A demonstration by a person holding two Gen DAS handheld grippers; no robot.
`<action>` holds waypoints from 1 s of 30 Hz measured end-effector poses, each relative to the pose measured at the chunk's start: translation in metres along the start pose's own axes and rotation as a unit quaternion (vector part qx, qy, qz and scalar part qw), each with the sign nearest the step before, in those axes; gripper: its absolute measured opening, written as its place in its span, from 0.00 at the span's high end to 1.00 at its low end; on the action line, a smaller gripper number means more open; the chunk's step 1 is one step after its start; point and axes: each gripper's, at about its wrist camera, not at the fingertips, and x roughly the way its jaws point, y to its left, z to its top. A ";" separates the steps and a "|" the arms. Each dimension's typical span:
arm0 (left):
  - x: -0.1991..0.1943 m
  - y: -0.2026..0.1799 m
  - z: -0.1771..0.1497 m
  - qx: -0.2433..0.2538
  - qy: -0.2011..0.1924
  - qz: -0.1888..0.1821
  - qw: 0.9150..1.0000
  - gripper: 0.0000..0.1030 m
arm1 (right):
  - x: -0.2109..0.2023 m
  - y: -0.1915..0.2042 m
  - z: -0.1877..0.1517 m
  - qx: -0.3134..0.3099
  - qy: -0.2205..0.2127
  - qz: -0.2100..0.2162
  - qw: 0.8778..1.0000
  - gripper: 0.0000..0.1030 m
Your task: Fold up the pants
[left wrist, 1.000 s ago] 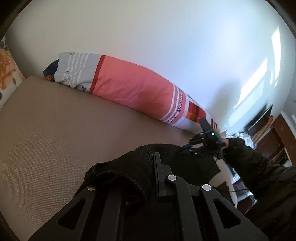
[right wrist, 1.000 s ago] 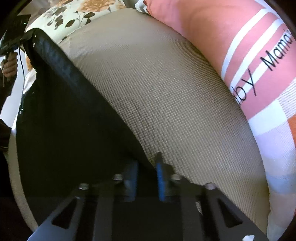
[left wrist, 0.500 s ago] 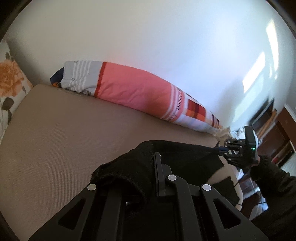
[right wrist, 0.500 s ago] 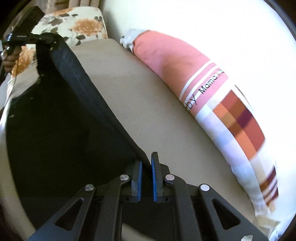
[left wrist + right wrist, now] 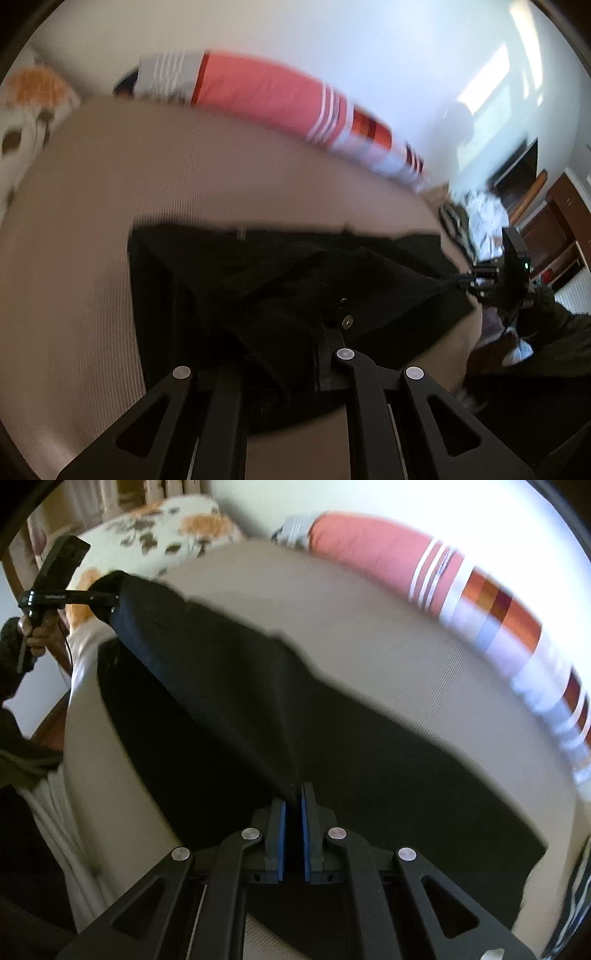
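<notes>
Right wrist view, right tongs (image 5: 293, 805) clamped on black pants (image 5: 229, 701), pants stretched above the tan bed (image 5: 369, 646), left tongs (image 5: 110, 600) pinching their far corner, striped bolster (image 5: 369, 542) beyond

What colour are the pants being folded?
Black, with no pattern visible; the pants show best in the right wrist view.

Black pants (image 5: 229, 716), plain dark fabric, one edge lifted and stretched taut in a straight band between two held corners, the rest hanging down from it and spread flat across the beige woven surface (image 5: 369, 653), small metal button (image 5: 346, 321) near the bunched waist
</notes>
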 end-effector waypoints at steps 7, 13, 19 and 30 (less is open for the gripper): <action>0.021 0.013 -0.033 -0.014 0.058 0.034 0.998 0.80 | 0.048 0.010 -0.014 0.008 0.046 0.003 0.999 0.94; 0.013 0.009 -0.039 -0.018 0.077 0.062 0.995 0.73 | 0.053 0.012 -0.014 0.011 0.043 -0.005 0.999 0.93; -0.007 0.003 -0.045 -0.029 0.096 0.151 0.983 0.25 | 0.054 0.016 -0.022 0.004 0.033 -0.009 0.999 0.91; -0.017 0.027 -0.060 -0.324 0.052 0.015 0.944 0.32 | 0.052 0.016 -0.029 0.006 0.016 -0.009 1.000 0.91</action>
